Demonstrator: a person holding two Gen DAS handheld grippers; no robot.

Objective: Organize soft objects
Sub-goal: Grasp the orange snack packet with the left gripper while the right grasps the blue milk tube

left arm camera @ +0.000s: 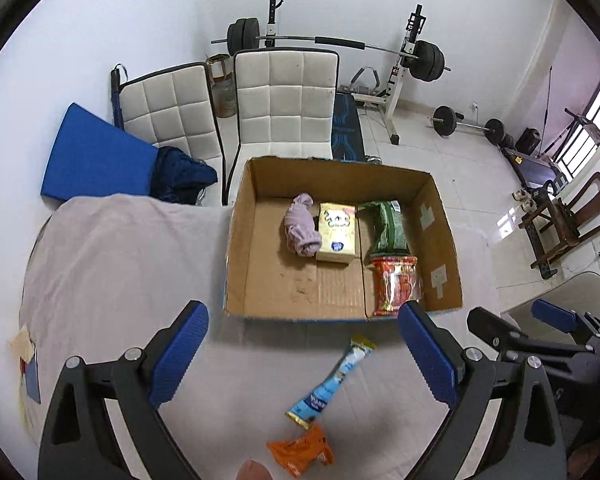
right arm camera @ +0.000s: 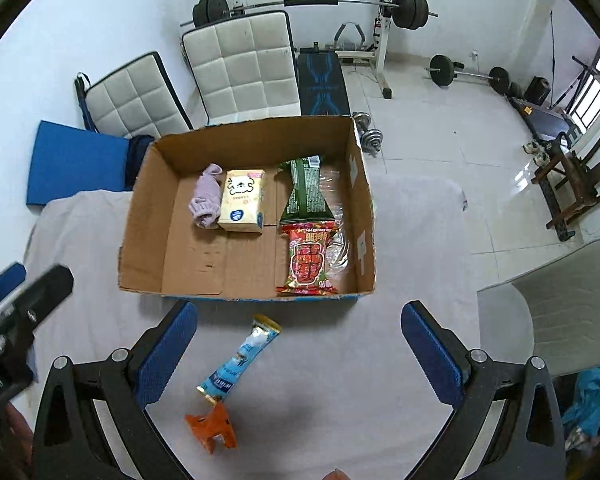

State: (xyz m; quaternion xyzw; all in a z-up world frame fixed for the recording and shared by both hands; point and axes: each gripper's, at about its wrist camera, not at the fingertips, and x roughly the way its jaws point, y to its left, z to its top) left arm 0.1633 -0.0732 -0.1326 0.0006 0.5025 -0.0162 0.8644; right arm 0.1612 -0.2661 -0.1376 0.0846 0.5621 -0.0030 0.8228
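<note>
Hovering above a table draped in a pale cloth, the left gripper has its blue-padded fingers spread wide and holds nothing. Going left to right in the left wrist view, a shallow cardboard box sits at about twelve o'clock from that gripper. Inside it a rolled lilac sock lies at the left, touching a cream tissue pack; a green snack bag lies to the right, with a red snack bag at its six o'clock end, near the front wall. Outside the box, on the cloth between the fingers, a long light-blue wrapper lies on a slant, and an orange packet lies just beside its lower end, at six o'clock. At three o'clock the right gripper shows beside the left one; in its own view its fingers are likewise spread wide and empty, the blue wrapper and orange packet lying between them, nearer the left finger.
</note>
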